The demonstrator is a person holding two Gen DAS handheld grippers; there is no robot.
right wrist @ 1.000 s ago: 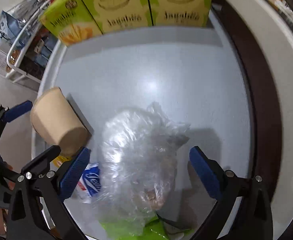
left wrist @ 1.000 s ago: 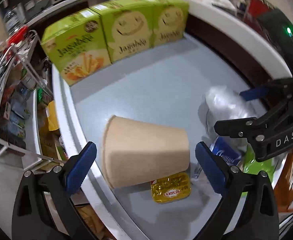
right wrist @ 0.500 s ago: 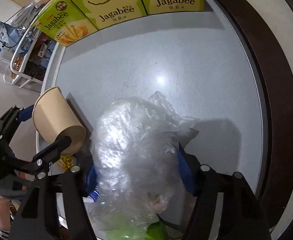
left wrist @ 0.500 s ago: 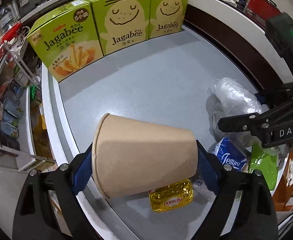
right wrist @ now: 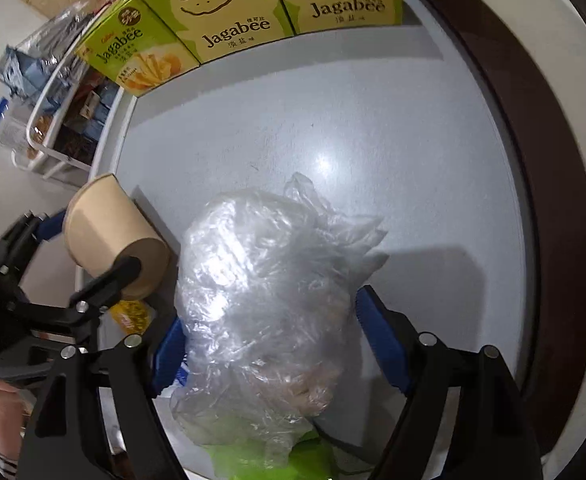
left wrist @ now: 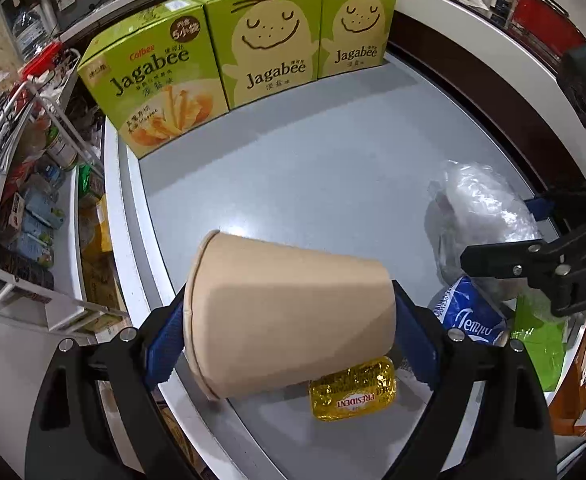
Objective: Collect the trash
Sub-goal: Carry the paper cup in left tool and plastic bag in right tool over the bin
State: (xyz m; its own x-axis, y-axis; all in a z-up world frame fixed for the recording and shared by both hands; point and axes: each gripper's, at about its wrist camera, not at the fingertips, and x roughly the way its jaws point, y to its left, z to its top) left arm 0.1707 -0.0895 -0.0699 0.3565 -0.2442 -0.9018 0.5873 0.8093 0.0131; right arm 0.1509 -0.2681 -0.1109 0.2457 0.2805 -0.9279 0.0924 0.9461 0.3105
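Observation:
A brown paper cup (left wrist: 289,312) lies sideways between the blue pads of my left gripper (left wrist: 291,342), which is shut on it just above the grey tabletop (left wrist: 293,168). From the right wrist view the same cup (right wrist: 109,232) sits at the left, inside the left gripper (right wrist: 91,246). A crumpled clear plastic bag (right wrist: 269,280) fills my right gripper (right wrist: 275,350). Its pads press the bag's sides while the jaws are opening slightly. The left wrist view has the bag (left wrist: 477,216) and the right gripper (left wrist: 501,232) at the right edge.
A gold butter packet (left wrist: 353,394) lies under the cup. A blue tissue pack (left wrist: 469,316) and a green wrapper (left wrist: 537,340) lie beside it. Three green snack boxes (left wrist: 269,40) line the table's far edge. A wire shelf rack (left wrist: 25,200) stands beyond the left edge.
Both grippers went from wide open to closed: the left on the paper cup, the right on the plastic bag. Cup and bag now sit slightly higher in view.

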